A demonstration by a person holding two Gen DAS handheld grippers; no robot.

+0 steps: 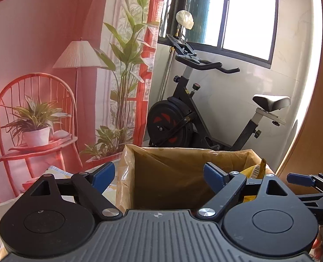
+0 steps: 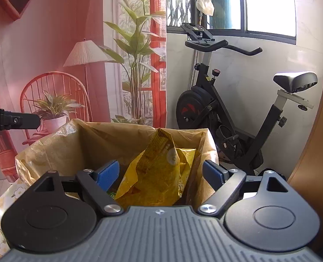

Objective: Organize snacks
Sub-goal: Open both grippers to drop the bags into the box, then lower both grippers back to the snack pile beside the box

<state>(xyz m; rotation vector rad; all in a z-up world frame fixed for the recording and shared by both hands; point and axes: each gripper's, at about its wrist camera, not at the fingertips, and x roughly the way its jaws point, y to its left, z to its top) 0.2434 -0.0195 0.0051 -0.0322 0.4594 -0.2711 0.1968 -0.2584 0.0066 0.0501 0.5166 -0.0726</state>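
In the left wrist view, the left gripper (image 1: 159,175) is pointing toward an open cardboard box (image 1: 126,166) lined with brownish plastic. Its blue pads (image 1: 103,173) are standing wide apart, and nothing is sitting between them; only the empty inner wall of the box is showing in the gap. At about 3 o'clock from the right pad, a corner of the yellow snack bag (image 1: 256,170) is peeking out near the right wall of the box. Further toward 3 o'clock, the right gripper (image 1: 301,180) is coming into the picture from the edge. An exercise bike (image 1: 183,118) is standing behind the box at 12 o'clock, and a printed backdrop (image 1: 41,65) with a red chair and plants is hanging at 10 o'clock.

In the right wrist view, the right gripper (image 2: 160,172) is also standing wide open and is holding nothing. The yellow snack bag (image 2: 159,174) is lying inside the cardboard box (image 2: 52,144), upright and crumpled, between the two pads but touching neither clearly. At 9 o'clock, the tip of the left gripper (image 2: 19,120) is reaching in over the left edge of the box. The exercise bike (image 2: 227,118) is standing at 2 o'clock.
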